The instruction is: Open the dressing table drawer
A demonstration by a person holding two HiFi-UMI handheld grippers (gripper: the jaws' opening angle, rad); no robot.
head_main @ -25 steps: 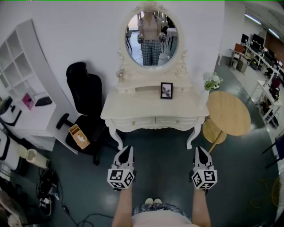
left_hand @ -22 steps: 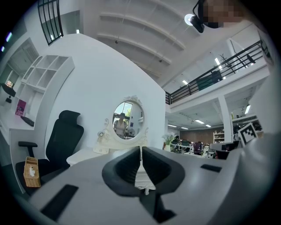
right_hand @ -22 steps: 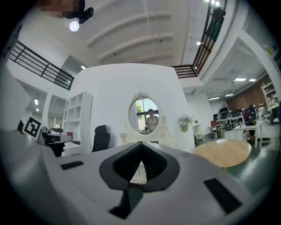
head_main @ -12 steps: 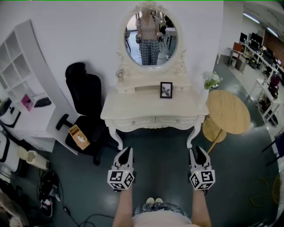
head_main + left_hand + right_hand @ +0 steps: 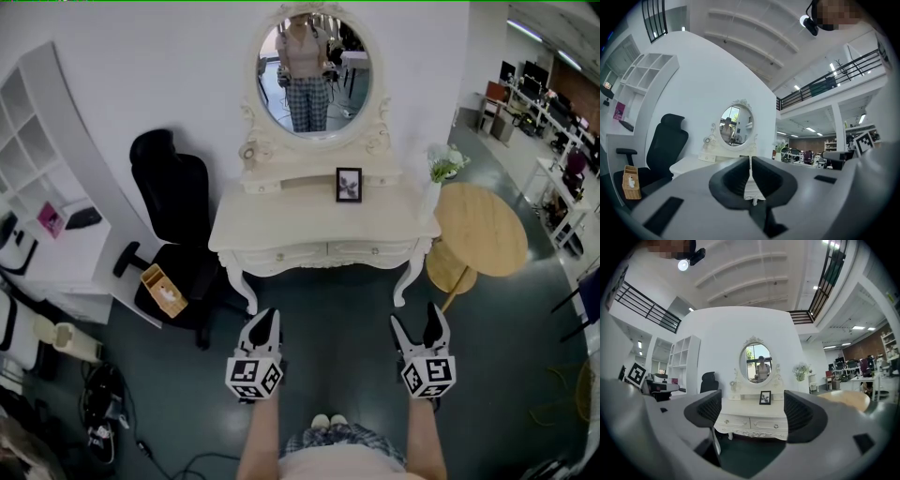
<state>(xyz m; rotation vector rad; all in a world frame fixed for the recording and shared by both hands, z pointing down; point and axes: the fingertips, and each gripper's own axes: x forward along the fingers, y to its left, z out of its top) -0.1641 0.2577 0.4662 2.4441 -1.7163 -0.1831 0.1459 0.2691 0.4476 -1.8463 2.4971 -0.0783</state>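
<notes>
The cream dressing table point(image 5: 319, 228) stands against the wall ahead, with two shut drawers point(image 5: 326, 251) side by side under its top. Both grippers hover level above the dark floor, a good way short of the table. My left gripper point(image 5: 265, 320) is shut and empty; in the left gripper view its pads point(image 5: 750, 165) meet, with the table point(image 5: 686, 164) beyond them. My right gripper point(image 5: 418, 322) has its jaws opening wide with nothing between them. In the right gripper view this gripper point(image 5: 751, 414) frames the drawers point(image 5: 752, 422) and their small knobs.
An oval mirror point(image 5: 314, 70) and a small picture frame point(image 5: 349, 185) sit on the table top. A black office chair point(image 5: 173, 202) with a wicker box point(image 5: 162, 289) stands at its left. A round wooden table point(image 5: 483, 234) and a flower vase point(image 5: 441, 169) stand at its right. White shelves point(image 5: 37, 187) line the left wall.
The right gripper's jaws have spread from shut to wide apart. The left gripper stays shut, and both hands have hardly moved.
</notes>
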